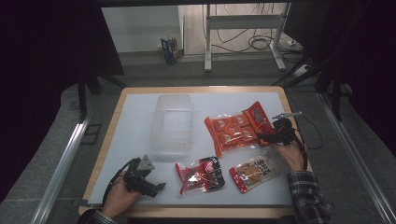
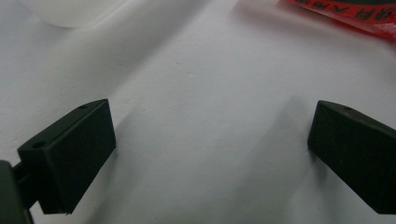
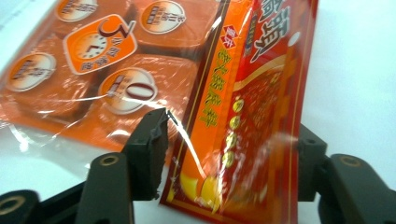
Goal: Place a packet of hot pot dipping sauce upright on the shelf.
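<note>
A: Where was the orange pack (image 1: 236, 127)?

B: Right of centre in the high view, flat on the white mat (image 1: 130, 140); its red end panel stood up between the jaws of the right gripper (image 1: 275, 131). In the right gripper view the pack (image 3: 243, 116) filled the gap, and the jaws were part-way in, each touching or nearly touching the film — whether they truly pinched it, I couldn't tell.

A: And the risk?

B: The film looked slick and crinkly; I'd judge a bite on that thin edge alone could slip, or the heavy tray end could sag and pull free on a lift. The brown pouch (image 1: 254, 171) lay just below the hand, so a dragged pack might shove it.

A: The other hand?

B: The left gripper (image 1: 152, 186) sat at the lower left, jaws wide apart over bare mat (image 2: 210, 93); nothing between them.

A: The surroundings?

B: A wooden table edge (image 1: 112, 121) framed the mat; a clear tub (image 1: 172, 123) stood left of centre, a red pouch (image 1: 200, 175) near the bottom. Beyond — grey floor, a metal stand (image 1: 243, 28) with cables, dim light.
</note>
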